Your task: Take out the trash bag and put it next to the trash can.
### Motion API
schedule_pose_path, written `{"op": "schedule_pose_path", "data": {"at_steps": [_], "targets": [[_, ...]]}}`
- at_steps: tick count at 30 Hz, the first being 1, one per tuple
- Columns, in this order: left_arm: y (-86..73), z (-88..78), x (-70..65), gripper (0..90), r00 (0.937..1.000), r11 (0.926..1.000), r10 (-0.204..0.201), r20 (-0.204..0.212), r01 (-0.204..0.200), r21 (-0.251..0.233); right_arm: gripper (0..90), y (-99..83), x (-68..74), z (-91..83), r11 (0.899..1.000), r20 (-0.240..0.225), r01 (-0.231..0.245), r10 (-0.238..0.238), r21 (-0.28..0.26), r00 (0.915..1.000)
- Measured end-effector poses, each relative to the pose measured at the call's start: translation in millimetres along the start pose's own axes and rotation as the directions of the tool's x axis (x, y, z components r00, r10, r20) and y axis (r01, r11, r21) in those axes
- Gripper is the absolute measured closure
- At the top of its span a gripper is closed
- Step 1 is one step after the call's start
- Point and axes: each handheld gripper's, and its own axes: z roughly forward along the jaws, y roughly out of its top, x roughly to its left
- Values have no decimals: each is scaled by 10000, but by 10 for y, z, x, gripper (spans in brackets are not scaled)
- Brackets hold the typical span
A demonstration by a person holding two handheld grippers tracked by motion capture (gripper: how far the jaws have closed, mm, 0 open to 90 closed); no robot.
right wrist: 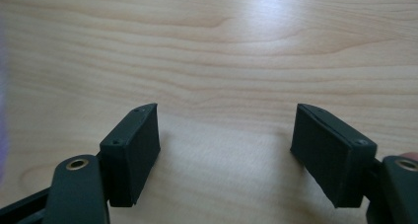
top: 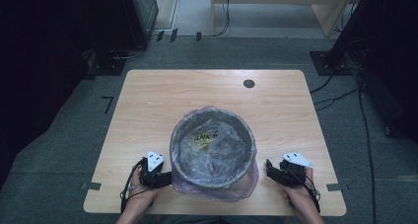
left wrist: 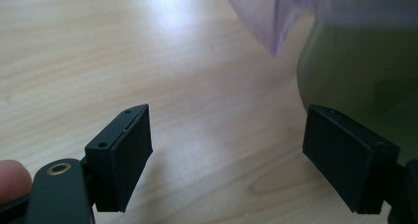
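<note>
A grey round bin (top: 215, 150) lined with a pale purple plastic bag (top: 236, 187) stands on the wooden table (top: 148, 100), near its front edge; crumpled clear plastic with yellow print lies inside. My left gripper (top: 165, 177) rests low beside the bin's left wall, open, with bare tabletop between its pads. In the left gripper view the left gripper (left wrist: 226, 157) has the bin wall (left wrist: 355, 71) and a fold of the bag (left wrist: 276, 17) just ahead to the right. My right gripper (top: 272, 170) sits open to the right of the bin, apart from it; the right gripper (right wrist: 224, 152) faces bare wood.
A round cable hole (top: 249, 83) is at the table's far right. Dark stands and cables (top: 340, 93) flank the table on the carpet. A light wooden desk (top: 325, 7) stands beyond. Bare tabletop lies behind the bin.
</note>
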Motion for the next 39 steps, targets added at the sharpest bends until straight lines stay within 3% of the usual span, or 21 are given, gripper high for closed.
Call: {"op": "schedule_pose_path", "data": {"at_steps": [2,3,8,11,12,13,14,16,19,24,27,28,31,32,33,35,36,37,38,39], "targets": [[16,-8,11,185,10000,9999,-58,-65,57,-103,259,-14,5,-15,9999,-125,136,-136,5,9998],[25,-12,18,185,10000,9999,-66,-74,65,-127,257,-60,30,-67,9988,-581,494,-491,47,9971],[49,-24,-19,187,10000,9996,-64,67,66,-282,256,-175,114,-193,9931,-1325,1172,-1162,-3,9843],[83,-46,-34,187,9965,9977,-586,595,605,-301,237,-218,151,-240,9896,-1577,1437,-1421,-12,9772],[118,-72,-61,193,9938,9957,-773,796,810,-444,221,-246,182,-268,9857,-1841,1686,-1660,-15,9688],[118,-72,-61,206,9938,9957,-773,796,810,-444,216,-254,197,-274,9830,-2005,1835,-1811,-63,9628],[131,-79,-78,206,9954,9962,-687,668,720,-482,216,-254,197,-274,9830,-2005,1835,-1811,-63,9628],[150,-91,-90,218,9957,9956,-700,606,735,-577,191,-257,253,-272,9765,-2377,2154,-2114,-91,9481],[157,-102,-83,218,9950,9945,-745,670,791,-691,195,-230,335,-240,9771,-2306,2128,-2088,-75,9504],[180,-160,-66,217,9912,9889,-949,926,1045,-1059,226,-180,484,-221,9856,-2246,1647,-1693,-391,9596],[203,-230,-43,217,9887,9832,-1078,1044,1215,-1359,231,-117,515,-271,9944,-2774,584,-809,-885,9573],[225,-287,-11,217,9865,9781,-1205,1108,1371,-1566,232,-66,507,-326,9916,-2883,121,-491,-1287,9563],[247,-333,18,217,9845,9732,-1341,1127,1523,-1725,232,7,492,-397,9843,-2933,-245,-282,-1746,9556],[262,-356,31,217,9835,9706,-1414,1131,1602,-1799,232,92,473,-481,9746,-3065,-691,5,-2131,9519],[279,-383,45,217,9831,9685,-1454,1114,1644,-1870,232,92,473,-481,9746,-3065,-691,5,-2131,9519],[354,-485,68,217,9818,9604,-1516,1143,1737,-2178,233,231,438,-604,9610,-3260,-1091,211,-2542,9451],[354,-485,68,217,9818,9604,-1516,1143,1737,-2178,233,231,438,-604,9610,-3260,-1091,211,-2542,9451],[385,-526,73,217,9780,9557,-1631,1299,1893,-2254,233,279,426,-643,9559,-3351,-1259,310,-2653,9417],[418,-569,83,217,9687,9475,-1829,1676,2192,-2329,233,366,406,-713,9453,-3438,-1474,405,-2909,9382],[480,-652,91,217,9520,9329,-2081,2244,2621,-2471,234,405,400,-747,9403,-3465,-1560,439,-3027,9370]]}}
